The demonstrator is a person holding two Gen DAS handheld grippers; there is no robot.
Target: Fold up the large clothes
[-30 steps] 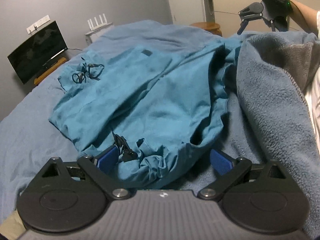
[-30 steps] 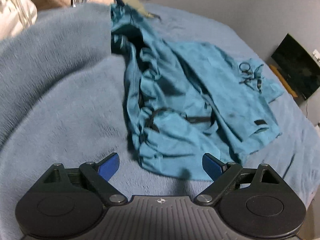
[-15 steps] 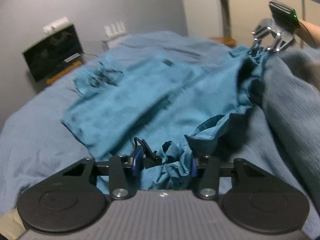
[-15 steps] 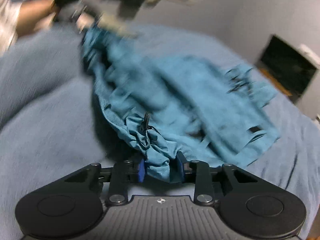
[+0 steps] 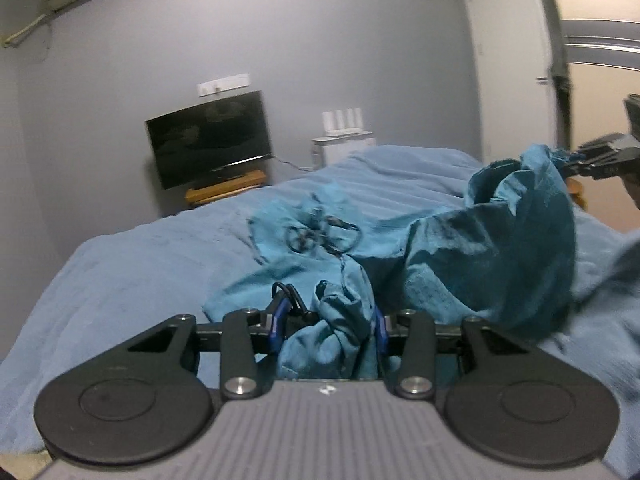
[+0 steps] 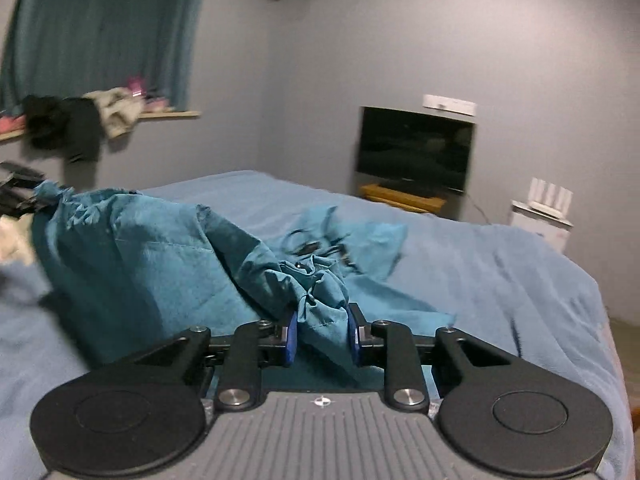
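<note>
While the teal garment (image 5: 492,256) hung in a loose arc above the blue bed (image 5: 132,264), one gathered edge was bunched between the blue pads of the left gripper (image 5: 328,330), whose fingers (image 5: 278,320) were drawn in and pinching the cloth, a black cord loop poking up beside them. The opposite gathered edge sat in the right gripper (image 6: 320,336), its fingers (image 6: 291,338) likewise closed on a wad of fabric. The far part of the garment, with its tangle of black drawstrings (image 5: 320,232), lay on the bed, so only the near half was raised. This looked like the lift before a fold, and doing it well would probably mean raising both held edges evenly, drawing them apart until the slack between them went flat, then carrying that straightened edge forward over the drawstring end and lowering it without letting the middle sag or twist. The thick bunches in each pinch could slip or leave a crooked line, so a steady grip mattered. Both grippers were held low and roughly level, pointing across the bed toward the television (image 6: 416,156) on the grey wall (image 5: 320,40), set apart from each other with the cloth spanning between them.
</note>
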